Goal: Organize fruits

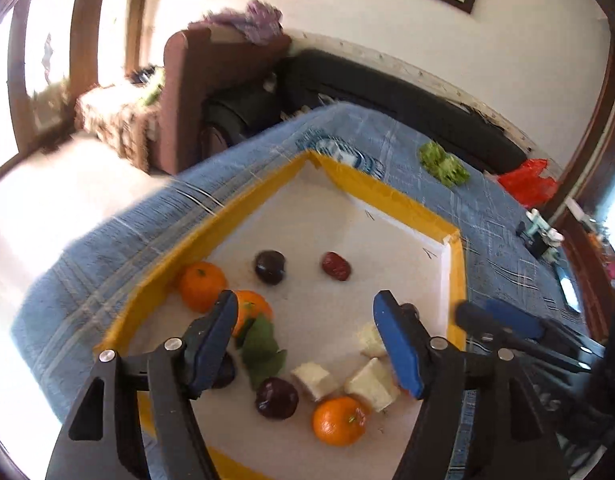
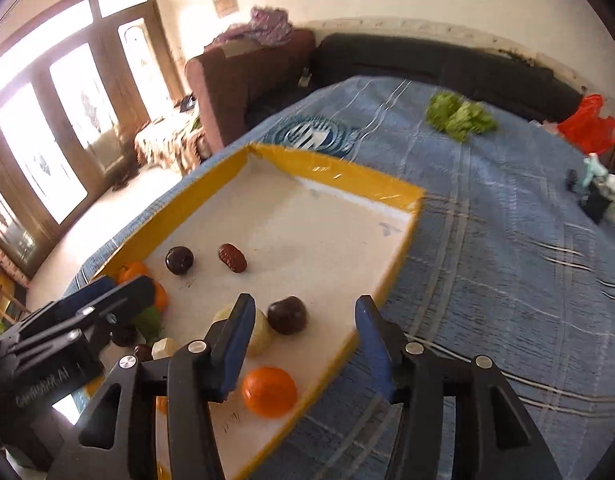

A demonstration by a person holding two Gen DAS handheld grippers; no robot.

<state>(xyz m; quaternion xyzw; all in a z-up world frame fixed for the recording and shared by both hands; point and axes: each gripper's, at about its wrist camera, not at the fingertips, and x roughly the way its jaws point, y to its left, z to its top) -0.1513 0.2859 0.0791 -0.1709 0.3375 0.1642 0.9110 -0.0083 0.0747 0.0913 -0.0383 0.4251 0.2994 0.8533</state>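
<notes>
Fruit lies scattered in a shallow white tray (image 1: pixel 347 216) with yellow rim, set on a bed covered by a blue checked bedspread (image 1: pixel 487 208). In the left wrist view the left hand-held gripper (image 1: pixel 311 340) hangs over the near half of the tray, jaws apart with nothing between the pads. Below it sit a dark plum (image 1: pixel 276 397), an orange (image 1: pixel 338 421) and pale cut fruit pieces (image 1: pixel 313 380); two more oranges (image 1: pixel 201 286) crowd the yellow left edge beside a green leaf (image 1: pixel 261 350). Another dark plum (image 1: pixel 270 267) and a reddish-brown date (image 1: pixel 336 266) lie mid-tray, with bare white floor beyond them up to the far corner at upper centre.

In the right wrist view the right hand-held gripper (image 2: pixel 305 344) is also open and empty, straddling the tray's right yellow edge (image 2: pixel 387 292): its left finger is over the tray, its right finger over the bedspread. An orange (image 2: pixel 269 392) lies just inside that edge, and a plum (image 2: pixel 287 315) sits ahead of it. Right of the tray the bedspread is open room, up to a green leafy bunch (image 2: pixel 459 116) and a red bag (image 2: pixel 589 124) at upper right
</notes>
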